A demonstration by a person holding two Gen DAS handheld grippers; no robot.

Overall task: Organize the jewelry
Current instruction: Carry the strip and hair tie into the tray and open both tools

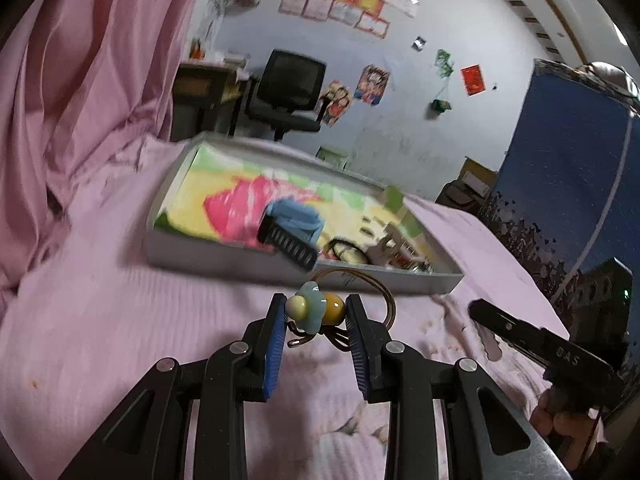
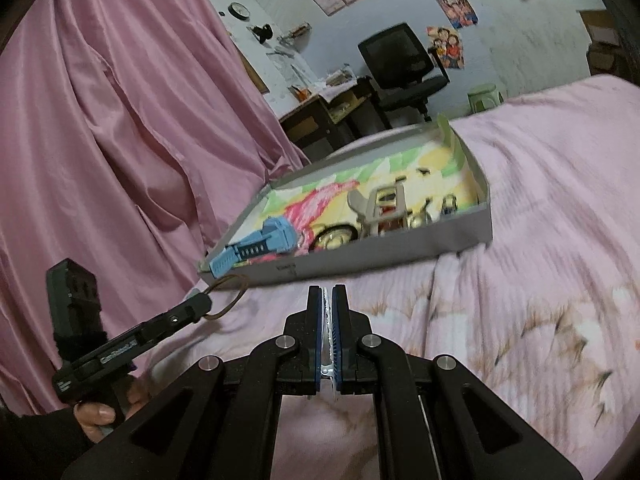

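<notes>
1. Now, steer for the big shallow grey box (image 1: 248, 268) lying on the pink bedspread (image 1: 100, 320); it sits just ahead of both tools and already holds a blue watch (image 2: 260, 242), a gold bangle (image 2: 334, 236) and other small pieces too blurred to name.
2. Your left gripper (image 1: 316, 312) is clamped on a beaded wire bracelet (image 1: 320, 310), its blue pads pressing the pale-blue flower bead and the amber bead, with the brown wire loop (image 2: 224, 296) sticking out forward. Carry it over the box's near wall before you release, I'd judge, since the loop could snag the rim.
3. Your right gripper (image 2: 328, 304) is closed on a thin silvery piece (image 2: 329, 374) that I cannot identify; keep it low and out of the other tool's path.
4. Writing: the right tool's body reads "DAS" in the left wrist view; the left tool's white label is too blurred to read. Wall posters show no legible text.
</notes>
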